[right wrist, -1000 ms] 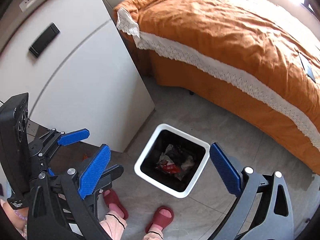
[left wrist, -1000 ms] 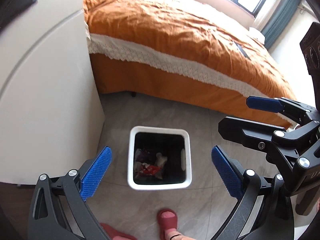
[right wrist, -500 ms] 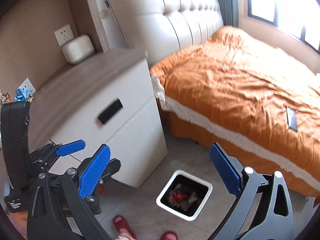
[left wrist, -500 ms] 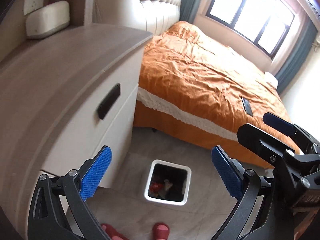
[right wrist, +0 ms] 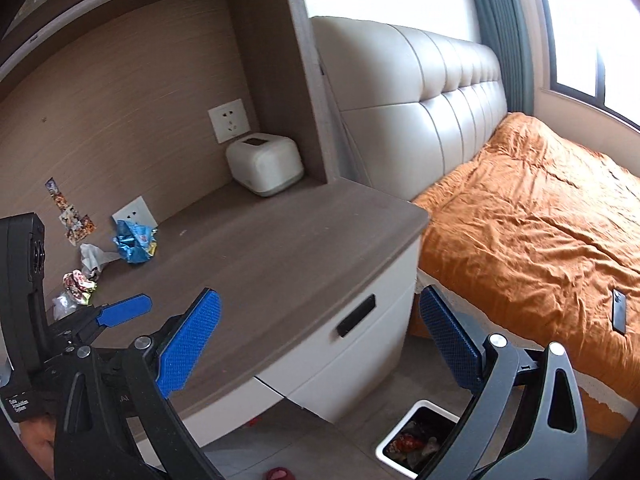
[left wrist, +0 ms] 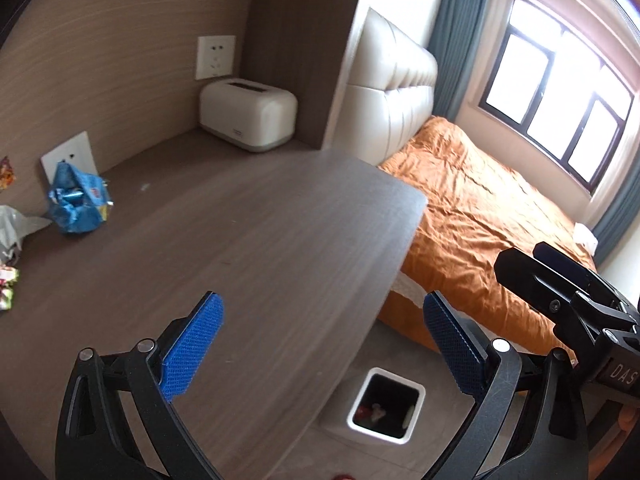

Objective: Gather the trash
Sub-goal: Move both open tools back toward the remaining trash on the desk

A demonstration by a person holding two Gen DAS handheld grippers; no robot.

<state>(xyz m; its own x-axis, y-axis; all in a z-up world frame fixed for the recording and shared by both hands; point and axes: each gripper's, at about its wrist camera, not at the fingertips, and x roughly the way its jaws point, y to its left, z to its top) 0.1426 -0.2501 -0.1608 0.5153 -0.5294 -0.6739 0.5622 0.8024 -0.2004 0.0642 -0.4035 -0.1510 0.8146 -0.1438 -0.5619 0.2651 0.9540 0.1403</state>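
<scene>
Both grippers' jaws released, blue wrapper (left wrist: pixel 78 203) by back wall, bin (left wrist: pixel 386 411) below desk edge (left wrist: pixel 394 276)

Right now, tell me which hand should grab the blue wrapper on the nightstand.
Left, probably. The open left gripper sits on the blue wrapper's side, over the nightstand; the open right gripper hangs nearer the bed.

wood-panelled wall (right wrist: pixel 120 112) | grey-brown tabletop (left wrist: pixel 248 248) | cream padded headboard (right wrist: pixel 432 108) | orange bed (right wrist: pixel 540 216) | bright window (left wrist: pixel 560 100) | grey tiled floor (right wrist: pixel 360 432)
</scene>
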